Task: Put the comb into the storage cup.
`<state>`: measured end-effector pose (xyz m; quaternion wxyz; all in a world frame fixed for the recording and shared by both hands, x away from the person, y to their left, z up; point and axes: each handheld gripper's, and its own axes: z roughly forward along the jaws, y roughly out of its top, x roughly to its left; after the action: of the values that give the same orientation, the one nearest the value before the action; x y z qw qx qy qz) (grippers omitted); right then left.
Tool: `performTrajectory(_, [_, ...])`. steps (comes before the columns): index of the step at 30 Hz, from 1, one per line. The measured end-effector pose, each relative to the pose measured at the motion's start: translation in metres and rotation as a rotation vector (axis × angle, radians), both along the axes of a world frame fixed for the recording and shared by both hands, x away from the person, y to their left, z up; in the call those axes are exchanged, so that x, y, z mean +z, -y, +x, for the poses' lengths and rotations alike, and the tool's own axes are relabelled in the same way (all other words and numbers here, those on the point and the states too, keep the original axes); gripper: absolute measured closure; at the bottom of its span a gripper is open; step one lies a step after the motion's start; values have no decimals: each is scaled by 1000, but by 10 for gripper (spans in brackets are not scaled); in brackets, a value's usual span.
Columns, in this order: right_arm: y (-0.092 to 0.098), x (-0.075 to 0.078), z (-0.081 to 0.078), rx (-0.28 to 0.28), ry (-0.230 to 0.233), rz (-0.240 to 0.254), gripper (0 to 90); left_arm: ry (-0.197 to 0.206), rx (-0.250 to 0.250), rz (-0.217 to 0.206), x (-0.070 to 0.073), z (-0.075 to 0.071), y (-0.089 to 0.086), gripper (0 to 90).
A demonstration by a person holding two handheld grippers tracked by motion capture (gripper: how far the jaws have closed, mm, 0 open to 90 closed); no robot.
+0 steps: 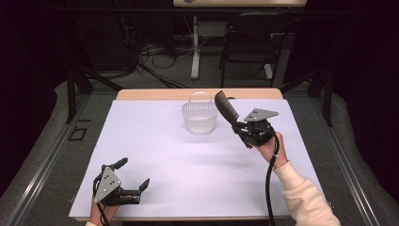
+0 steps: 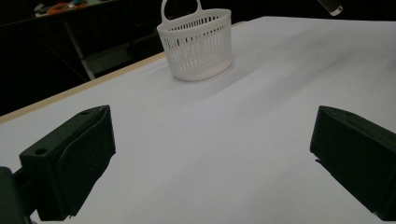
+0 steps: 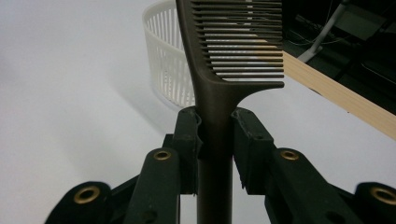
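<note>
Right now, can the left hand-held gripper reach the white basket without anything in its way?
Probably yes. The left hand-held gripper rests open near the table's front edge, and only bare white surface lies between it and the white basket. The comb is held off to the basket's right.

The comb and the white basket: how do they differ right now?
The comb is dark, flat and narrow; the basket is white, round, slatted and open-topped. The comb is held off the table, clamped by its handle in the right gripper and tilted toward the basket; the basket stands upright on the white table, untouched. Both look like plastic.
</note>
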<state>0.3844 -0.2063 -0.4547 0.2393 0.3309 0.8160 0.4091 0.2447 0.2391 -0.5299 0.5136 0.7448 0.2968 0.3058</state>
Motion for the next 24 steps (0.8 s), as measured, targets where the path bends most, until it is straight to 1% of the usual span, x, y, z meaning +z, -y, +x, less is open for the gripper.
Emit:
performTrajectory(4, [1,5,-1,-1,12,-7,728,1,-9,9,0,1,2,0])
performTrajectory(10, [2,10,0,-7,21,-25,728,6,-14,4,1,0,2,1])
performTrajectory(15, [0,11,2,-5,29,-20,728,7,-7,4,1,0,1,0])
performTrajectory(17, [1,11,4,-6,29,-13,727,7,-10,11,1,0,2,0])
performTrajectory(21, [1,13,7,-8,25,-15,727,8,-17,17,1,2,5,0])
performTrajectory(24, [2,17,9,-7,28,-20,727,-5,-15,2,-1,3,3,0])
